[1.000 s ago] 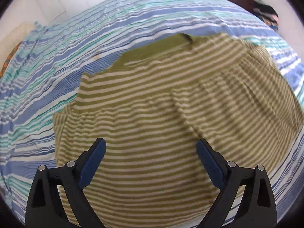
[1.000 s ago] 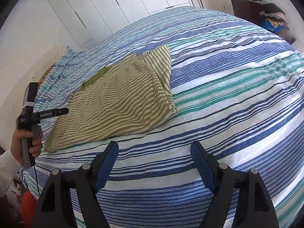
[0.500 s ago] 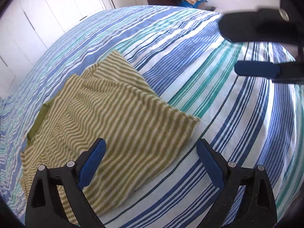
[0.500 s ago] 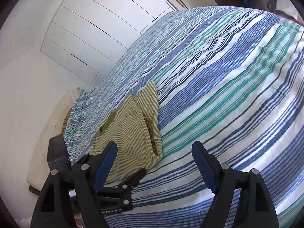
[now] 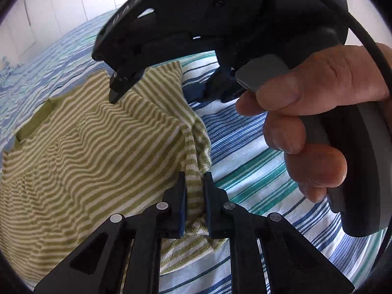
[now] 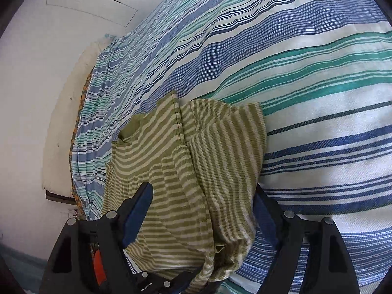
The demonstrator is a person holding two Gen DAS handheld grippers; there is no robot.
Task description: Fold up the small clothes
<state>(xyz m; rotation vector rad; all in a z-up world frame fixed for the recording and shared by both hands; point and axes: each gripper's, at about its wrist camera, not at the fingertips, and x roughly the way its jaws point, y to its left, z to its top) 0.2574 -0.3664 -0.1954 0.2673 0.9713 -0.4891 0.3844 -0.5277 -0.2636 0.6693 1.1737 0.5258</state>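
Note:
A small olive-and-cream striped garment [image 5: 93, 152] lies on the striped bedspread [image 5: 247, 147]. My left gripper [image 5: 194, 183] is shut on a bunched fold of its right edge, near the lower corner. The right gripper's body and the hand that holds it [image 5: 306, 112] hang just above the garment's far right part. In the right wrist view the garment [image 6: 186, 171] lies under and between the fingers of my right gripper [image 6: 203, 203], which is open and astride the garment's near end. The left gripper's body shows at the bottom [image 6: 156, 284].
The bedspread [image 6: 306, 78] with blue, teal and white stripes stretches far to the right. White wardrobe doors [image 5: 49, 9] stand behind the bed. The bed's left edge and a wall [image 6: 29, 98] are at the left.
My left gripper has gone from open above the bed to shut on the garment's right edge. My right gripper has come down close over the garment, still open.

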